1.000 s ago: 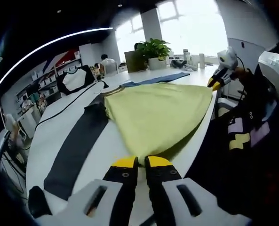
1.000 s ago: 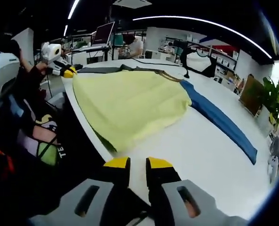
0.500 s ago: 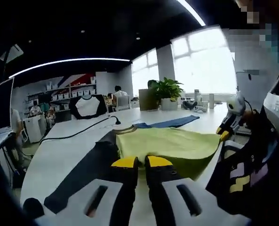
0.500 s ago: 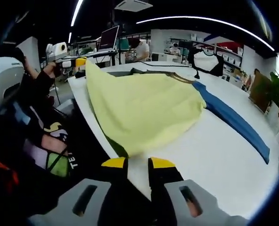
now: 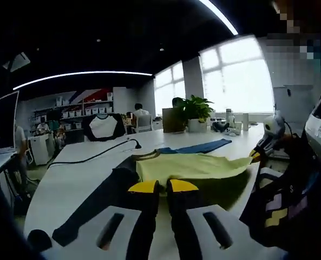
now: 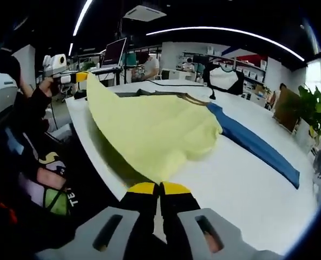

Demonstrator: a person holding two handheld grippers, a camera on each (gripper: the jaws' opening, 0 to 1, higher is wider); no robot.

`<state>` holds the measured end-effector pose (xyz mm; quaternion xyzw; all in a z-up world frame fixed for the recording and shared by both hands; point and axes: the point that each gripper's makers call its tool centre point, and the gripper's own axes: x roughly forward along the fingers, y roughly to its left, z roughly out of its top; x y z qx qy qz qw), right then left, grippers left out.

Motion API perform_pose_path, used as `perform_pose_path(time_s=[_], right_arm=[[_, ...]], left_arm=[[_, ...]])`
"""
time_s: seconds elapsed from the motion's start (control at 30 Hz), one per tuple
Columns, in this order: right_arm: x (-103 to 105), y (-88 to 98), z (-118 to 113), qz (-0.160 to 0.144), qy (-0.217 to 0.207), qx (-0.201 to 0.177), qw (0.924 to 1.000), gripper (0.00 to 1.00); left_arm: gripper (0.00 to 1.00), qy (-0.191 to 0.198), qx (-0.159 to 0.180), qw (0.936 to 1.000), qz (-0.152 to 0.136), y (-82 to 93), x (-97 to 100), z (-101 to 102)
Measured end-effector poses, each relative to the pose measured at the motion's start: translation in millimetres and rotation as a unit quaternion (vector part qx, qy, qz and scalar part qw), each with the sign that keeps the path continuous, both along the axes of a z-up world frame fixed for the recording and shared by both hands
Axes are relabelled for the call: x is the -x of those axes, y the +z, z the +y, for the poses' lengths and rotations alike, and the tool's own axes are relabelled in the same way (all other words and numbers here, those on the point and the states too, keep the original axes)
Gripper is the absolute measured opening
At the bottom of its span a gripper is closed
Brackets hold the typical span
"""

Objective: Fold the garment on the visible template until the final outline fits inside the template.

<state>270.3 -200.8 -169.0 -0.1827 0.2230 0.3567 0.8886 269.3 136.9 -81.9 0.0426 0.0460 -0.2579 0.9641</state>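
— Office room, long white table (image 6: 241, 179). What's on it?

— Yellow garment (image 6: 155, 127) spread across the table's near side, hem toward the person. Right gripper (image 6: 159, 189): yellow tips together on the near hem corner, cloth pinched between them. Left gripper (image 5: 163, 187): tips close together at the garment's (image 5: 190, 165) other hem corner, which is raised off the table; the cloth meets the tips, but whether they clamp it is not clear from its own view.

— Does the other view help?

— Somewhat. In the right gripper view the left gripper (image 6: 76, 77) sits at far left, and the garment's edge rises to a peak right at its yellow tip, so the corner hangs from it.

— Template?

— Dark strip (image 5: 95, 203) lying on the table beside the garment on the left in the left gripper view; blue strip (image 6: 255, 143) along the garment's other side in the right gripper view. Both flat, touching or just beside the cloth.

— Beyond that?

— Black cable (image 5: 95, 154) running across the table. Potted plant (image 5: 190, 111) at the far end near the windows (image 5: 238, 81). Person's dark sleeve (image 6: 25, 124) at left of the right gripper view. Monitor (image 6: 113, 52) on a desk behind.
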Motion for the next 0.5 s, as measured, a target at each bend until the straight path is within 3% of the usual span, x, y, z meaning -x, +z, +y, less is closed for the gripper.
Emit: perform_pose_path(time_s=[0.07, 0.23, 0.3, 0.4, 0.5], right_arm=[[-2.4, 9.1, -2.6, -0.029, 0.001, 0.016, 0.9995, 0.0], [-1.0, 22.6, -9.3, -0.051, 0.0, 0.032, 0.9982, 0.0], [-2.5, 32.0, -13.4, -0.076, 0.006, 0.046, 0.996, 0.0], [-3.0, 42.4, -19.7, -0.108, 0.018, 0.085, 0.9904, 0.0], [-1.5, 47.2, -24.9, -0.121, 0.036, 0.125, 0.9841, 0.0]], left_arm=[[0.07, -0.001, -0.003, 1.0, 0.005, -2.8, 0.4, -0.2], [0.07, -0.013, -0.033, 0.9986, 0.039, -24.0, 8.0, -0.3], [0.06, -0.02, -0.035, 0.9978, 0.052, -30.2, 12.6, -0.2], [0.06, -0.047, -0.049, 0.9947, 0.077, -41.5, 21.2, -6.8], [0.06, -0.067, -0.07, 0.9905, 0.097, -55.6, 26.0, -13.8]])
